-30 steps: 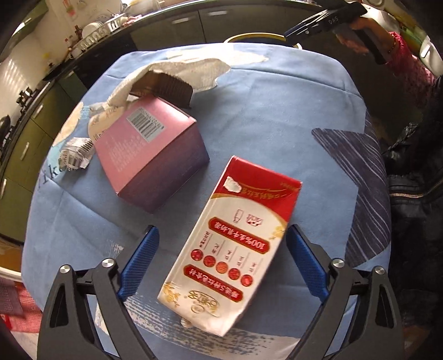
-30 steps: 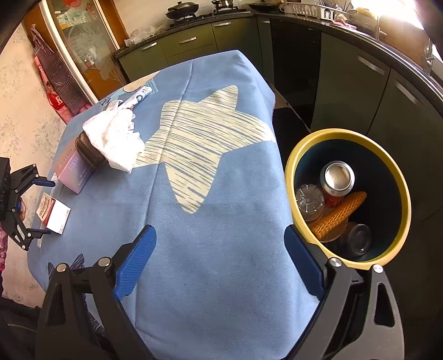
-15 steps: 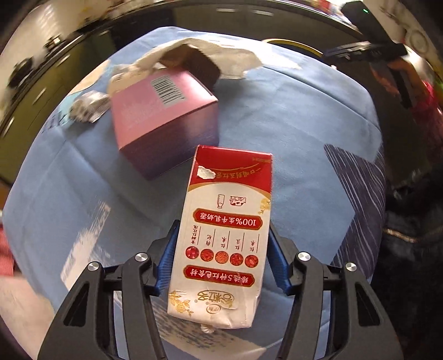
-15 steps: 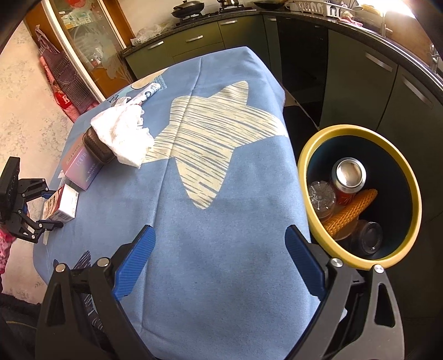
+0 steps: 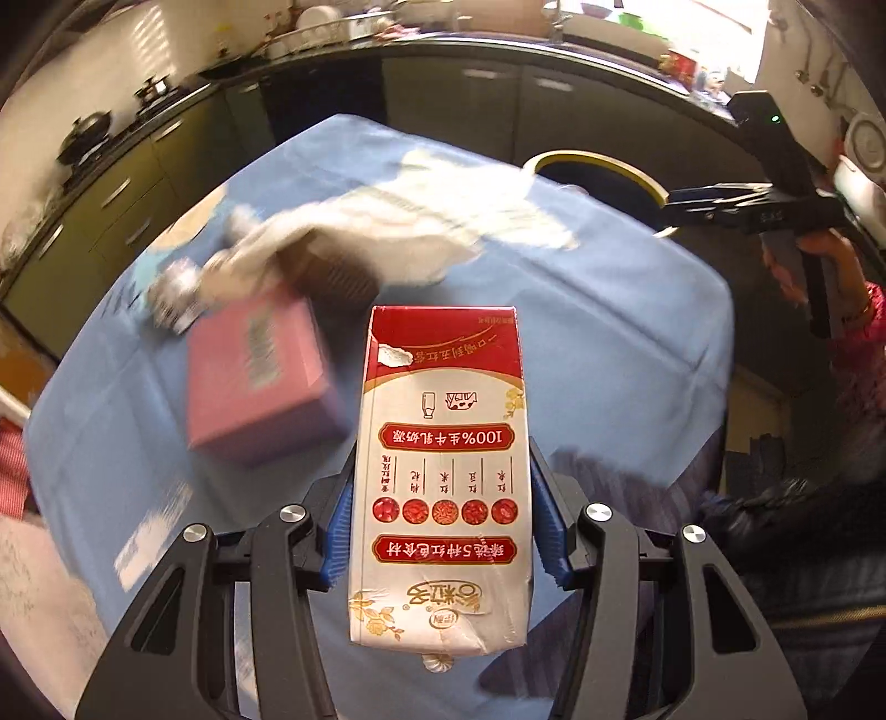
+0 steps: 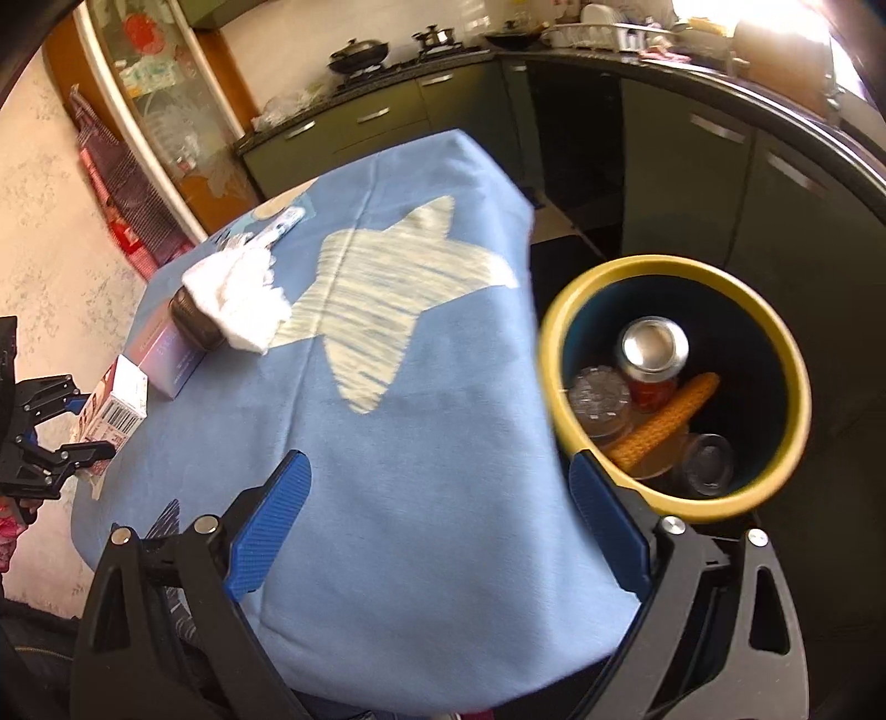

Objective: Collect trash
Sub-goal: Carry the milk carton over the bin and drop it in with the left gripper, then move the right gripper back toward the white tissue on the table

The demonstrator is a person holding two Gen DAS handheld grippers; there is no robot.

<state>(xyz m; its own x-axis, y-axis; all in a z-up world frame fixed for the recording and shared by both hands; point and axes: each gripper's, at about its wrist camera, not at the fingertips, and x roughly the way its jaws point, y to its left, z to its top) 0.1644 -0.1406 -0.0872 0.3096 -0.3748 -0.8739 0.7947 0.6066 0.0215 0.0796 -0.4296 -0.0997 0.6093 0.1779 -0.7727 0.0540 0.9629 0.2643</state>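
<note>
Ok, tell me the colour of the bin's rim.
The bin's rim is yellow, with a dark inside. It shows best in the right wrist view.

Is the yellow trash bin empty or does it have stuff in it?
Not empty. The yellow bin holds a can, a corn cob and clear cups.

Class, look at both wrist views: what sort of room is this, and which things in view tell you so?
Most likely a home kitchen. A wok and pot sit on a hob, green cabinets run under a dark worktop, and a dish rack stands near the window.
</note>
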